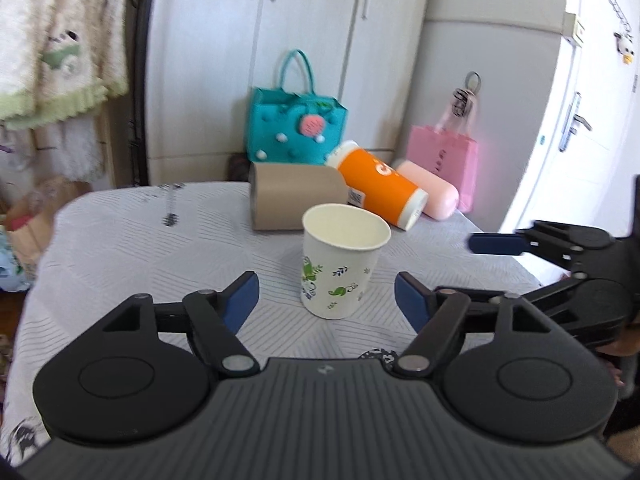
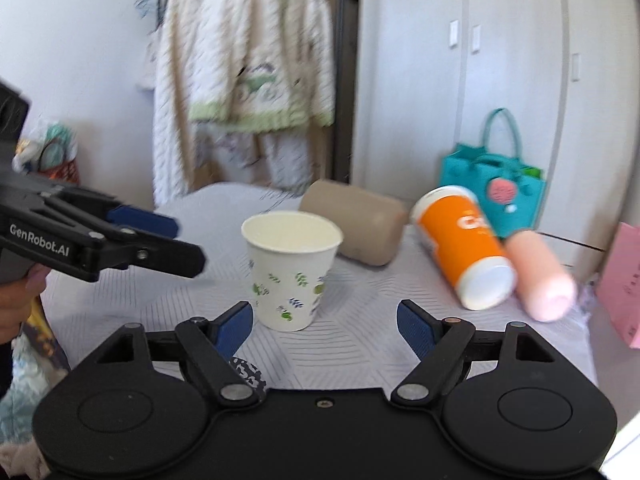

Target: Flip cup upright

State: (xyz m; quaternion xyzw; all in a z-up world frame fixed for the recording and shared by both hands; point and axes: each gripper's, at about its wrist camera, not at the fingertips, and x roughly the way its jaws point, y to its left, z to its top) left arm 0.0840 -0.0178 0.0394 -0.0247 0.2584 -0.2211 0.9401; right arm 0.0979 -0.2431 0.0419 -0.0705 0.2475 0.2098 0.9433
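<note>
Both grippers, left [image 1: 326, 296] and right [image 2: 324, 322], gape wide, holding nothing; white leaf-print paper cup [image 1: 342, 266] stands upright on the striped tablecloth [image 1: 160, 248]. Probably light and crushable, so pinch mid-wall gently

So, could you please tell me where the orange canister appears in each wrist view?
Left wrist: the orange canister lies on its side right of centre, behind the paper cup.
Right wrist: it lies at right, against the pink cylinder.
Shared landmark: the teal felt bag behind it.
</note>
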